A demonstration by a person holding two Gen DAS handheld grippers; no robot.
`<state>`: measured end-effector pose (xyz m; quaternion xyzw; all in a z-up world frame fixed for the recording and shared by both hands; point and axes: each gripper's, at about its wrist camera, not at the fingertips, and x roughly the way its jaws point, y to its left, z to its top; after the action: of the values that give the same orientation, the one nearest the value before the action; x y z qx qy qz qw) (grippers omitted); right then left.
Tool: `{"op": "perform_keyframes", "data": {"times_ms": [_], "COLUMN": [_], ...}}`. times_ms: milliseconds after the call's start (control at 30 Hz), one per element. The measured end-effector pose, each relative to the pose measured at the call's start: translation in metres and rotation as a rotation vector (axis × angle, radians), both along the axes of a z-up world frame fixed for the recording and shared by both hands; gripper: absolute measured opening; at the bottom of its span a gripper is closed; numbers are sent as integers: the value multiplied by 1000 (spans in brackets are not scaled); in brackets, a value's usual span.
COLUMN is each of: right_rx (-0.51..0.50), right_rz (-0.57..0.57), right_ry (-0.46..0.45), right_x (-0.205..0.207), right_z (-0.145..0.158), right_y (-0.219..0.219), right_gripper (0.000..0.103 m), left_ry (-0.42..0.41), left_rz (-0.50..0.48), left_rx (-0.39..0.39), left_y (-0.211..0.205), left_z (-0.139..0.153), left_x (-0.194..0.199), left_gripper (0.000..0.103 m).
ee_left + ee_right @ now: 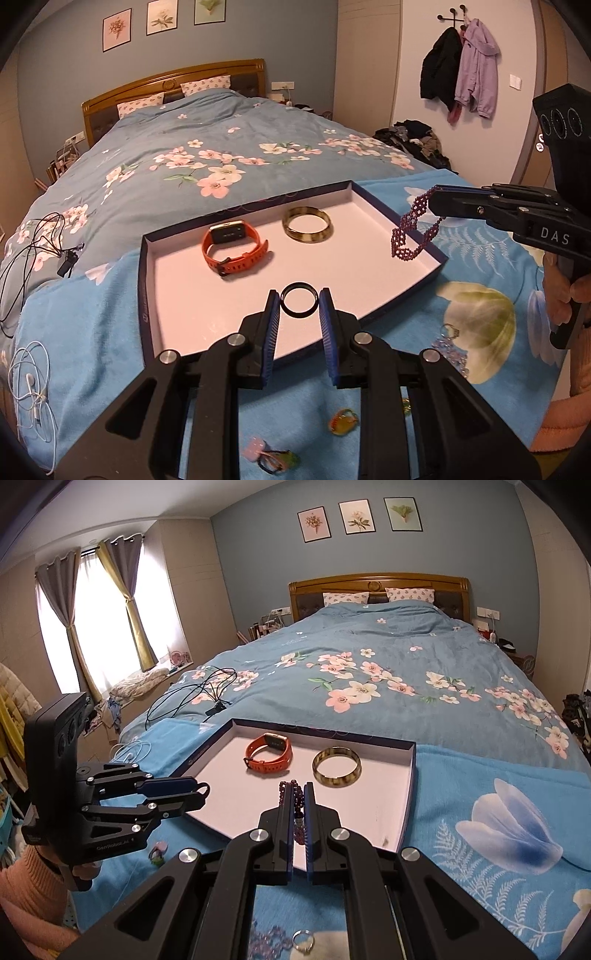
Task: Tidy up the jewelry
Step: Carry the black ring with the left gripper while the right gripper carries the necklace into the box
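Observation:
A shallow dark-blue box tray [177, 295] [406, 775] with a white inside lies on the blue bedspread. In it lie an orange smartwatch [234, 249] [269, 757] and a mottled olive bangle [307, 224] [336, 767]. My left gripper [298, 301] is shut on a black ring [299, 302], held just above the tray's near part. It shows side-on in the right wrist view [203, 792]. My right gripper [298, 788] is shut on a purple beaded bracelet [413, 229] [295, 805], which hangs over the tray's right edge.
Loose trinkets lie on the cloth in front of the tray: an orange piece [342, 421], a pink one [258, 448], pale beads [448, 350], a silver ring [303, 941]. Black cables [33, 240] and white earphones [31, 387] lie left.

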<state>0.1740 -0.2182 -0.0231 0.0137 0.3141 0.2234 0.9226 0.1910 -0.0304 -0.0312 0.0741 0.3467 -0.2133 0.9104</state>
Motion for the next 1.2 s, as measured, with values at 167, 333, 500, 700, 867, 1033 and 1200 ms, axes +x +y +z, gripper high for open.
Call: {"op": "perform_keyframes", "data": {"times_ms": [167,333,500,700,867,1033,1200], "right_rx": [17,22,30,40,58,89,122], "right_rz": [-14,-21,-20,-21,-22,-18,-24], "right_ry": [25,39,56,77,101,132,173], "right_x": [16,31,44,55,65,76,86], "right_z": [-6,-9,-13,-18,-24,-30,-37], "right_y": [2,7,12,16,19,23,26], "right_gripper": [3,3,3,3,3,3,3], "left_ry": [7,15,26,49,65,84,104], "left_rz": [15,25,40,57,70,79,84], "left_rx": [16,24,30,34,38,56,68], "left_y": [1,1,3,6,9,6,3], "left_z": [-4,-8,-13,-19,-22,-27,-33], "left_x": [11,21,30,41,51,63,75], "left_gripper": [22,22,22,22,22,22,22]}}
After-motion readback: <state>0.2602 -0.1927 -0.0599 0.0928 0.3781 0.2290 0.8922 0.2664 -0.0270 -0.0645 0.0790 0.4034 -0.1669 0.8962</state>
